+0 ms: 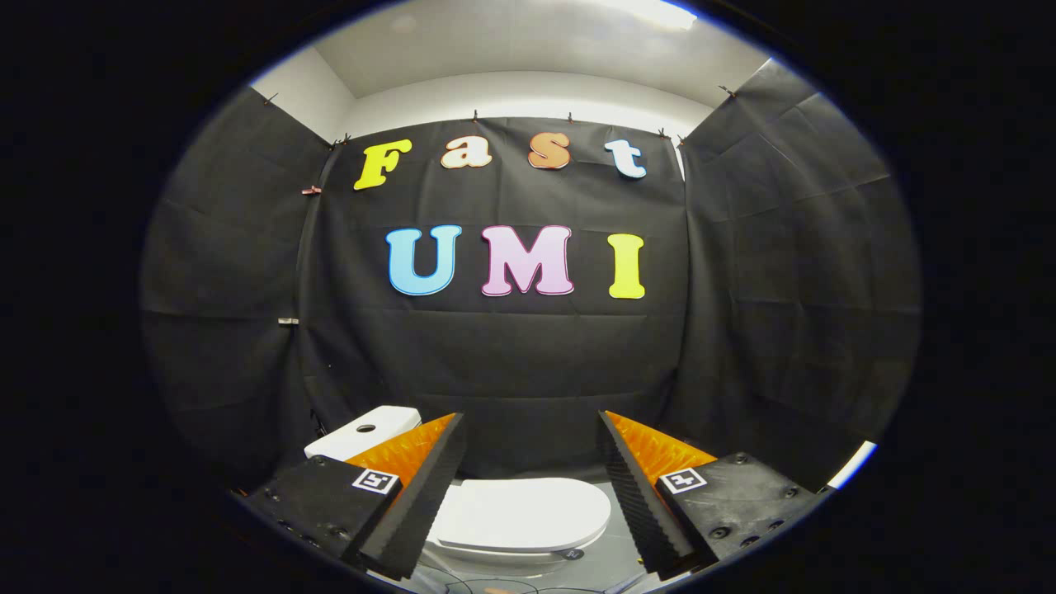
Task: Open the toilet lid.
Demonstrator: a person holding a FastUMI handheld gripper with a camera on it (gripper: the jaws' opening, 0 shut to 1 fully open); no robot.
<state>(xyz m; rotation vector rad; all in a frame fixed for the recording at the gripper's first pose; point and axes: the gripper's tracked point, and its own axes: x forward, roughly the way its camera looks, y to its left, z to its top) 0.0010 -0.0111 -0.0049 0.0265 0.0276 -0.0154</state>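
Observation:
A white toilet stands low ahead with its lid (521,513) lying flat and closed over the bowl. Its white tank (363,432), with a round flush button on top, sits behind my left finger. My gripper (532,429) hovers above the toilet, open wide, with nothing between its fingers. The lid shows in the gap between the two fingers (429,487), well below and beyond them. Part of the lid's left edge is hidden by the left finger.
Black cloth walls close in the booth on the left, back and right. A grey floor (606,554) shows around the toilet's base. A white strip of wall (850,466) appears low on the right.

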